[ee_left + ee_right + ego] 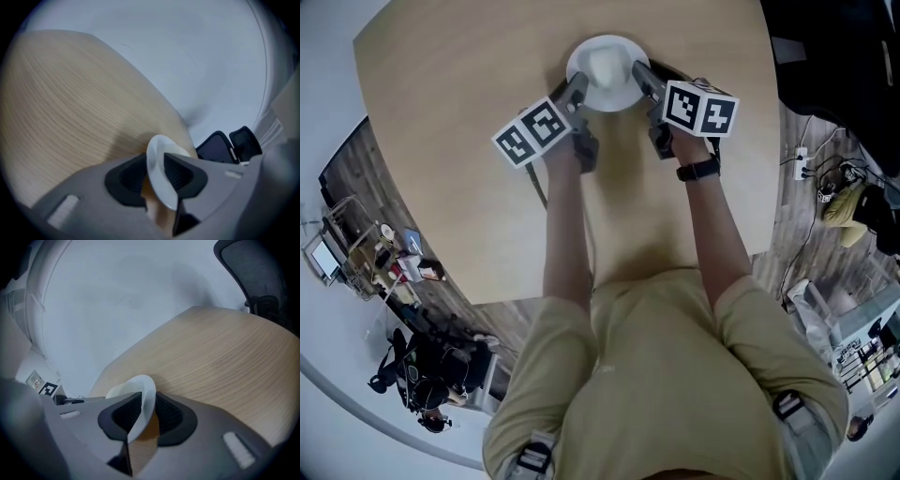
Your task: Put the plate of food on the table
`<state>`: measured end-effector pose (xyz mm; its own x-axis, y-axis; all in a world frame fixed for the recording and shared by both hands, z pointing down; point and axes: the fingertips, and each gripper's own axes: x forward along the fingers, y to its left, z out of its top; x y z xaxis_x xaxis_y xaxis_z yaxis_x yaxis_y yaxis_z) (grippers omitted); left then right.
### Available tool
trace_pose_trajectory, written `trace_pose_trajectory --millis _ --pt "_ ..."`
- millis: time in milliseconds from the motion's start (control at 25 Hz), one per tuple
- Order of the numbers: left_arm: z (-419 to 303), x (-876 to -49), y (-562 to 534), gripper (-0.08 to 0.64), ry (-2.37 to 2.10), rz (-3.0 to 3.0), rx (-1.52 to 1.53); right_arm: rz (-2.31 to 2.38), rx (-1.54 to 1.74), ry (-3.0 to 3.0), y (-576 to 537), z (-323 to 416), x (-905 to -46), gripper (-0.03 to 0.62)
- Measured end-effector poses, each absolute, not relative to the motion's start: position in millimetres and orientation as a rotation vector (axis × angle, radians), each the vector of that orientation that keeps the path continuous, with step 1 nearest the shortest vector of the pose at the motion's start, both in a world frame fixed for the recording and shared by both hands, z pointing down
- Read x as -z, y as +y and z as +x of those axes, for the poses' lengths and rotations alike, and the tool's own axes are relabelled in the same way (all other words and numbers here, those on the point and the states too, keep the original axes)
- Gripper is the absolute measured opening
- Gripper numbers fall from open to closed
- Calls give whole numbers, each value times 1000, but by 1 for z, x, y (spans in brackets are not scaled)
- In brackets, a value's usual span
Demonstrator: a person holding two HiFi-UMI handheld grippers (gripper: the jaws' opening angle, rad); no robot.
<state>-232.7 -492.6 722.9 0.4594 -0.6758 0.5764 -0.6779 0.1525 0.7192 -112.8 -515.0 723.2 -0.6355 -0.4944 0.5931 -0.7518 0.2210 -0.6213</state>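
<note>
Plate (605,70) resting near the table's (469,141) far edge
Left gripper (576,87) and right gripper (638,71) stand spread around its rim; slide both straight outward

From above the person, the head view looks steeply down on the desk (469,122), plate (607,67), left gripper (577,91) and right gripper (640,75), while each gripper view rides low and very near its own jaws, looking across the desk from opposite sides, both sharing the plate rim.

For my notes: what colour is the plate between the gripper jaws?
The plate is plain white; it shows best in the head view.
</note>
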Motion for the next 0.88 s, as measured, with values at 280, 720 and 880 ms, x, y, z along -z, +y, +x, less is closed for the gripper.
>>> trace_pose_trajectory --millis 280,720,880 --pt "-232 -719 -482 176 -1275 1532 -68 1189 -1316 -2137 -508 -109 -724 135" --pt "-235 -667 -448 192 -1344 1603 -62 1263 -1134 -2305 -476 -89 -668 167" --pt "-220 -634 -420 189 -1387 1706 -130 1281 -926 -2393 -452 -75 -625 161"
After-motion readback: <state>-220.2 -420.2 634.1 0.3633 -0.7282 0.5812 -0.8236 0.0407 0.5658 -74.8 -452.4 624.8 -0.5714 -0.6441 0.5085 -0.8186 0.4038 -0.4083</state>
